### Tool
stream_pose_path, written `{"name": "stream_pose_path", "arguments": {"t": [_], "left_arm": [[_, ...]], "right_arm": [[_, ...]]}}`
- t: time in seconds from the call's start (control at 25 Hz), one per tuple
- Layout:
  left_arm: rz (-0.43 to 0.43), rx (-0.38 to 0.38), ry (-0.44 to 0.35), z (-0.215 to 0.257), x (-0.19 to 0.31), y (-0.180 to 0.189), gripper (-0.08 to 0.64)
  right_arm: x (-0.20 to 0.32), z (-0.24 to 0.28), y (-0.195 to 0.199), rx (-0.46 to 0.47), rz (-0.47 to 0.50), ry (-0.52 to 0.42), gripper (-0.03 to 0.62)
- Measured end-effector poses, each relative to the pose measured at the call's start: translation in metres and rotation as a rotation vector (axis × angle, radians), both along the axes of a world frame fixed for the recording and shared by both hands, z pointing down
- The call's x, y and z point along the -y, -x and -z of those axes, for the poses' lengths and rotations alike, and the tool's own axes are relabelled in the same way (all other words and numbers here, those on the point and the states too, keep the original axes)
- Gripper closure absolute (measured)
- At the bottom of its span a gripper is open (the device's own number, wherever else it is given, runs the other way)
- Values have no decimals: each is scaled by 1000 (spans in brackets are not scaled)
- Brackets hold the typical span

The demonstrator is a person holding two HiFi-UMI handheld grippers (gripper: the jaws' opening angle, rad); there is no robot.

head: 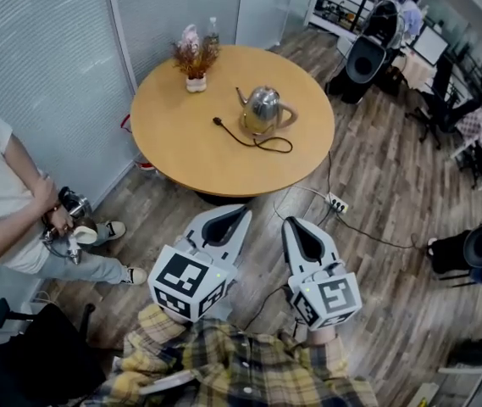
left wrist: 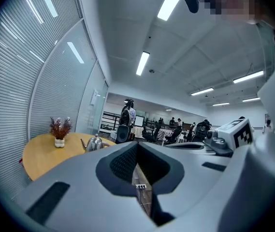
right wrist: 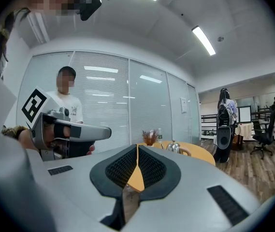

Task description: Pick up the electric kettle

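Observation:
A shiny steel electric kettle [head: 263, 108] stands on a round wooden table [head: 181, 155], its black cord [head: 253, 140] lying loose in front of it. Both grippers hang short of the table's near edge, over the wooden floor, well apart from the kettle. My left gripper [head: 239, 214] and right gripper [head: 290, 224] are both shut, with nothing between the jaws. The left gripper view shows its own jaws [left wrist: 137, 144] closed and the kettle [left wrist: 94, 143] far off to the left. From the right gripper [right wrist: 137, 146], the kettle [right wrist: 175, 147] appears small, just right of the jaws.
A potted dried plant [head: 195, 63] and a bottle [head: 213, 30] stand at the table's far edge. A person [head: 8, 206] stands at the left by the blinds. A power strip [head: 337, 203] and cable lie on the floor. Office chairs [head: 366, 58] stand at the right.

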State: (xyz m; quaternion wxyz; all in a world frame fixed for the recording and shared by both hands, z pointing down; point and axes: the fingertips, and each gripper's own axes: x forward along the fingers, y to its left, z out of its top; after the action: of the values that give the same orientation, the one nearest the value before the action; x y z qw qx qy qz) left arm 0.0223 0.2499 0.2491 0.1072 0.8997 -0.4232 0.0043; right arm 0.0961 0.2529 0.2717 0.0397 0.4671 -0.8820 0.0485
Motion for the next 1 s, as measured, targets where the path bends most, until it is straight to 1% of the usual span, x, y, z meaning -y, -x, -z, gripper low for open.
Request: {"name": "stream_pose_path", "arguments": {"t": [0.2, 0.48, 0.64, 0.8, 1.0], "left_arm": [[3, 2, 0, -7, 52, 22, 558], [0, 2, 23, -13, 93, 43, 558], [7, 0, 40, -16, 111, 53, 558], [16, -5, 49, -21, 130, 56, 558], [33, -3, 44, -25, 162, 51, 558]], "right_arm": [[53, -7, 16, 0, -11, 2, 557], [98, -10, 21, 3, -57, 22, 555], [114, -12, 27, -6, -60, 40, 555], [133, -17, 29, -16, -53, 51, 555], [166, -24, 25, -17, -37, 55, 555]]}}
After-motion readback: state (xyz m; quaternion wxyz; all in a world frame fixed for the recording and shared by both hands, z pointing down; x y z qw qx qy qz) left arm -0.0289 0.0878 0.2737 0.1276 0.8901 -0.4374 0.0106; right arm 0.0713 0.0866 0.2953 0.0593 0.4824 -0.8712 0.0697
